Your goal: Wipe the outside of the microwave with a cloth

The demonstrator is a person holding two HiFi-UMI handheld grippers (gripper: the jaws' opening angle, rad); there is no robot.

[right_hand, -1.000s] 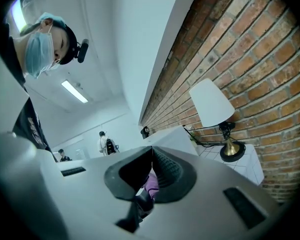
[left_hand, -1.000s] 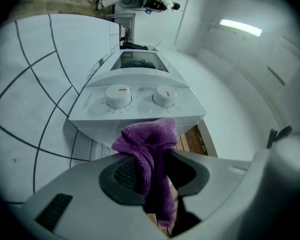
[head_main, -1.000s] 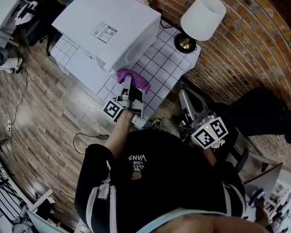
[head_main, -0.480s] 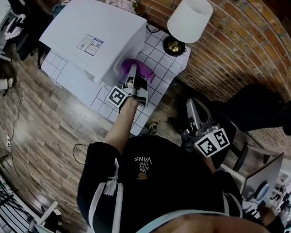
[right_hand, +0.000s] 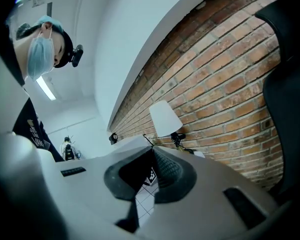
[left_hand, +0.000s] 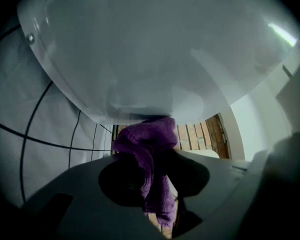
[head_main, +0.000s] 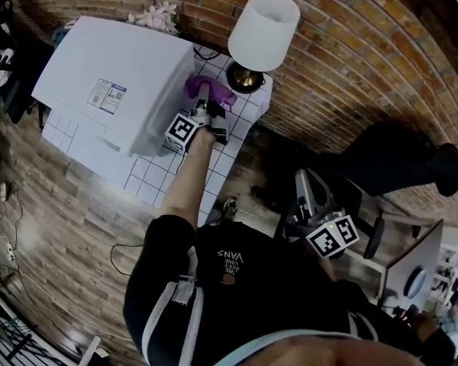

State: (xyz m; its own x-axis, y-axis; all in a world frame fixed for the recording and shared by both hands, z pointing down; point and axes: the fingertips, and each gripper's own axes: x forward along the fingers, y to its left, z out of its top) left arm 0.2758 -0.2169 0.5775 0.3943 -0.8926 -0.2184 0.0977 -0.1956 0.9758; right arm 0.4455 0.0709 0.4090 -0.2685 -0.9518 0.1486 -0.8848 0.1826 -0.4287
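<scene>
Head view: a white, smooth, box-shaped microwave [head_main: 114, 75] stands on a table [head_main: 156, 178] with a white grid-lined top, against a brick wall [head_main: 351, 59]. A lamp [head_main: 263, 30] with a white tapered shade stands just beside it. The left gripper [head_main: 204, 99], arm stretched forward, presses a purple cloth [head_main: 211, 90] to the microwave's right side. The right gripper [head_main: 301, 193] hangs low at the person's side, well apart.

Left gripper view: the jaws clamp the nubbly terry cloth, which touches the glossy white wall.

Right gripper view: the ribbed jaws meet at their tips, with nothing between them.
</scene>
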